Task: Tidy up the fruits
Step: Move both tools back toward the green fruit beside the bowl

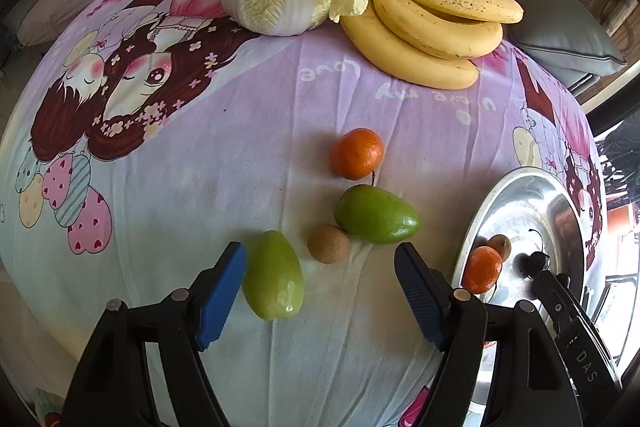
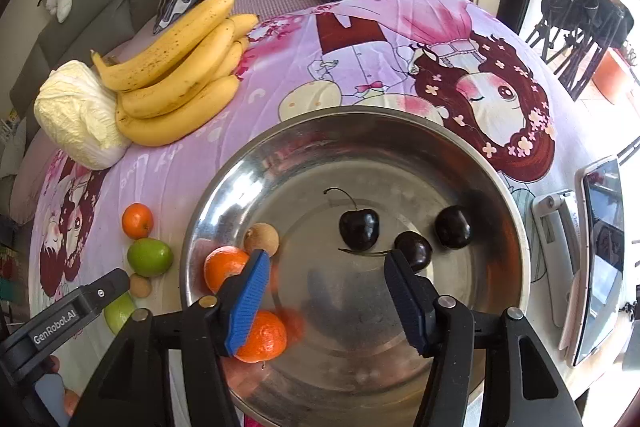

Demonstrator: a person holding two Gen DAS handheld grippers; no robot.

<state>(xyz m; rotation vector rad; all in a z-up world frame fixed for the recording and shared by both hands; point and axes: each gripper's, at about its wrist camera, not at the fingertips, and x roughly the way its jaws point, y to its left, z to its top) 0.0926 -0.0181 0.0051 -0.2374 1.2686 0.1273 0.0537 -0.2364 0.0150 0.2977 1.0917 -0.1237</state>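
Loose fruit is lying on the surface: the left gripper is hovering with jaws apart beside a green mango, likely lining up a pick. Rightward, the right gripper is gaping, empty, over the metal bowl, a tangerine resting below, probably just dropped.

Both grippers point steeply downward. The left gripper has its jaws spread apart, holding nothing. The right gripper likewise has parted, empty jaws.
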